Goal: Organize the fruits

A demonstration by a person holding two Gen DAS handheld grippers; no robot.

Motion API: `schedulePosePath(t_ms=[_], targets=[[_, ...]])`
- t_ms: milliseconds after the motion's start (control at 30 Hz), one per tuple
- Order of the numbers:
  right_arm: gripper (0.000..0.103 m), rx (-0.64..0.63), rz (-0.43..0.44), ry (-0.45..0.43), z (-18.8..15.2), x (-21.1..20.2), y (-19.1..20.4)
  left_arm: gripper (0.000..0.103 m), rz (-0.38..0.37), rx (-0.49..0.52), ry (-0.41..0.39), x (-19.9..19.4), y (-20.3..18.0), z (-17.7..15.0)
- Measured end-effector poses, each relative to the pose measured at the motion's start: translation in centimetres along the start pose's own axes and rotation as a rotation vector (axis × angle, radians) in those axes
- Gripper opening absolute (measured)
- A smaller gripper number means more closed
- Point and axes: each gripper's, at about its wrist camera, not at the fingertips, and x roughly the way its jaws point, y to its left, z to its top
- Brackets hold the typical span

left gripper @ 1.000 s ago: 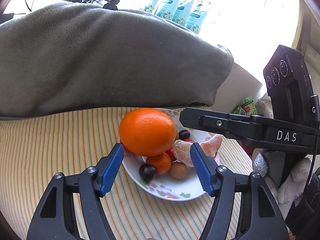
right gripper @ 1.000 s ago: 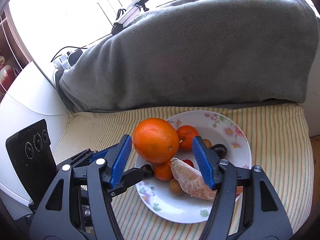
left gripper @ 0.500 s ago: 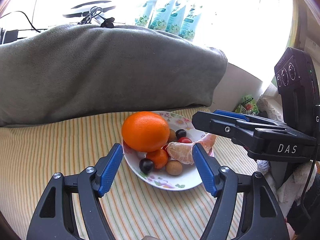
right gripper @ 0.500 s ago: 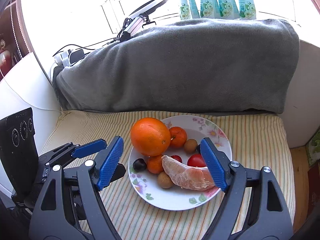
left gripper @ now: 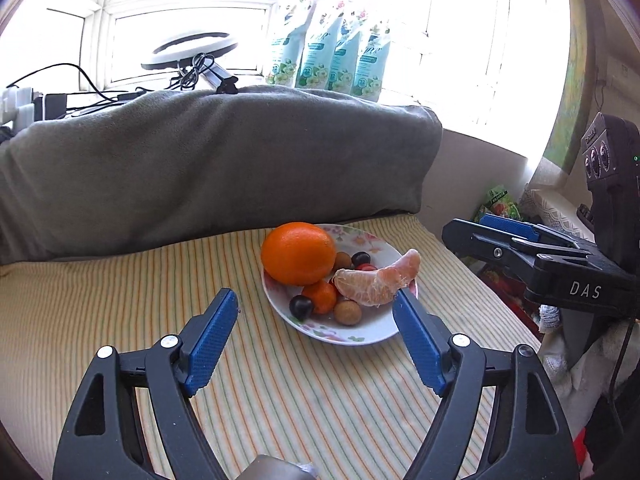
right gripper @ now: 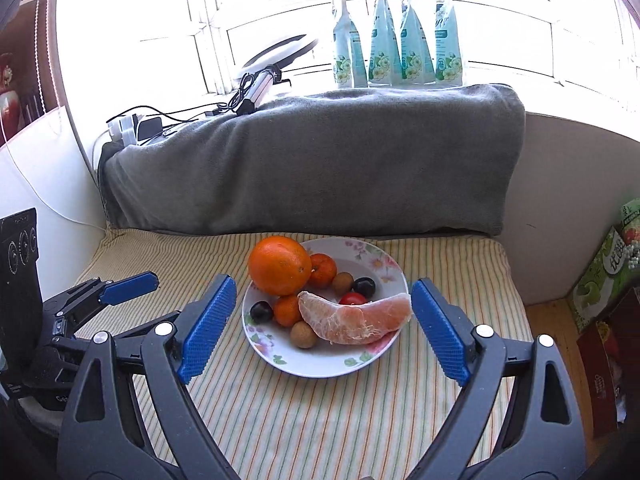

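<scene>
A white flowered plate (right gripper: 376, 362) sits on a striped cloth and holds a large orange (right gripper: 279, 265), two small mandarins, a peeled pomelo wedge (right gripper: 352, 320), dark grapes, a cherry tomato and small brown longans. The plate (left gripper: 374, 330), the large orange (left gripper: 298, 253) and the pomelo wedge (left gripper: 378, 282) also show in the left wrist view. My left gripper (left gripper: 316, 334) is open and empty, just short of the plate. My right gripper (right gripper: 322, 326) is open and empty, its fingers either side of the plate and nearer me.
A grey blanket-covered cushion (right gripper: 320, 160) rises behind the plate. Pouches (right gripper: 396, 56) stand on the sill above it. Cables and a ring light (left gripper: 188, 54) lie at the back left. Cartons (right gripper: 604, 276) stand on the floor at the right past the cloth's edge.
Both grippers have pulled back and up from the plate, so the fruit looks smaller and farther. Both have opened wider. The fruit has not moved.
</scene>
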Motion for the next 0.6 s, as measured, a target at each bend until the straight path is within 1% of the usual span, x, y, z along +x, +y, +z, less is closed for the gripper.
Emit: schedulePosePath(t_ms=[233,300,367,400,467,600], targets=[[0.092,-0.004,-0.084,-0.021,-1.4,-2.4,-0.3,0.081,0.023,0.019,-0.019,-2.3,-0.9,-0.6],[0.093,-0.013,-0.104,-0.024,-1.8,-2.8,-0.2,0.081,0.031,0.026,-0.022,-2.8,-1.3,-0.8],[0.103,-0.025,-0.123,-0.034,-2.2,-3.3,0.0,0.081,0.038,0.028,-0.022,-3.1,-1.5,-1.0],[0.103,-0.031,-0.131,-0.045,-2.3,-3.6,0.1,0.081,0.042,0.028,-0.02,-3.2,-1.5,-1.1],[0.103,-0.044,-0.144,-0.051,-2.5,-4.0,0.3,0.082,0.046,0.027,-0.014,-3.3,-1.7,-1.2],[0.103,-0.045,-0.14,-0.055,-2.8,-4.5,0.6,0.082,0.052,0.017,-0.006,-3.5,-1.7,-1.5]])
